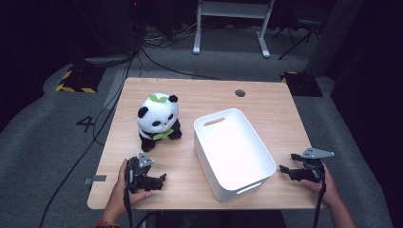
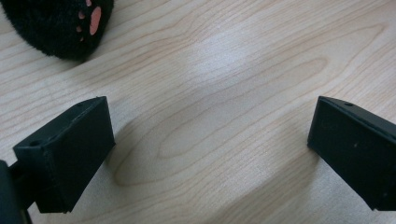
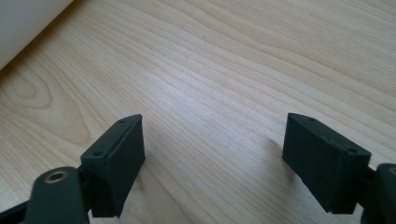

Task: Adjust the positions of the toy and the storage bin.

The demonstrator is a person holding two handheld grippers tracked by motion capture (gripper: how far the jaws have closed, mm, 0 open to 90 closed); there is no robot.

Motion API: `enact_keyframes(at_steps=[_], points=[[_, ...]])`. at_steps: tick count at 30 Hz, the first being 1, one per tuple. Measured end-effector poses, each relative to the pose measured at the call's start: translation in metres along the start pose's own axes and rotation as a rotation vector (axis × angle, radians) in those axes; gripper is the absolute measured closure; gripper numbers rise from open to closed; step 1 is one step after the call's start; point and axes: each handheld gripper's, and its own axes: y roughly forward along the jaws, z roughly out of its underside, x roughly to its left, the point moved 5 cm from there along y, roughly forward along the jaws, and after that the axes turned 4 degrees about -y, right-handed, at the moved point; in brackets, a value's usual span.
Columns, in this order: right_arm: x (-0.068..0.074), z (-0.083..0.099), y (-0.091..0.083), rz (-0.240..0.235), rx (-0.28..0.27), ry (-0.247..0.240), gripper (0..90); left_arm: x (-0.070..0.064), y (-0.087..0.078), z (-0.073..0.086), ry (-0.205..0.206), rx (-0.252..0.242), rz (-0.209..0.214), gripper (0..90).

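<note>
A black-and-white plush panda [image 1: 158, 118] with green leaves on its head sits upright on the wooden table [image 1: 190, 97], left of centre. A white plastic bin [image 1: 233, 152] with handle slots stands empty to its right. My left gripper [image 1: 154, 180] rests near the front left edge, below the panda, jaws wide open with nothing between them. In the left gripper view the left gripper [image 2: 210, 140] hovers over bare wood, with the panda's black paw [image 2: 60, 25] at top left. My right gripper [image 1: 287, 171] is open at the front right, beside the bin; the right gripper [image 3: 215, 154] faces bare wood.
A round cable hole [image 1: 240, 92] sits near the table's far edge. The bin's wall [image 3: 23, 23] shows at the top left of the right gripper view. Cables, a yellow-striped floor plate [image 1: 76, 80] and a white stand base [image 1: 230, 28] lie on the grey floor beyond.
</note>
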Motion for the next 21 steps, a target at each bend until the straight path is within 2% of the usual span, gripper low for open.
enact_keyframes(at_steps=[5,8,10,11,12,14,18,21], points=[[0.000,0.000,0.000,-0.001,0.001,0.000,20.9,-0.002,0.000,0.000,0.001,0.003,0.001,0.4],[0.000,0.000,0.000,-0.001,0.000,0.000,20.9,-0.008,0.000,0.000,0.007,-0.003,0.001,0.5],[0.000,0.000,0.000,-0.002,0.003,0.000,20.8,-0.016,0.002,0.000,0.023,-0.004,0.029,0.5],[0.000,0.000,0.000,-0.003,0.003,0.006,20.8,-0.021,0.002,-0.001,0.039,-0.004,0.027,0.5],[0.000,0.000,0.000,-0.003,0.003,0.006,20.8,-0.025,0.002,-0.001,0.064,0.001,0.043,0.5],[0.000,0.000,0.000,-0.003,0.002,0.000,20.8,-0.035,0.005,-0.003,0.073,0.008,0.067,0.5],[0.000,0.000,0.000,-0.003,0.002,0.000,20.8,-0.054,0.010,-0.009,0.096,0.021,0.080,0.5],[0.001,0.000,0.000,-0.003,0.003,0.007,20.8,-0.068,0.016,-0.013,0.128,0.021,0.122,0.4]])
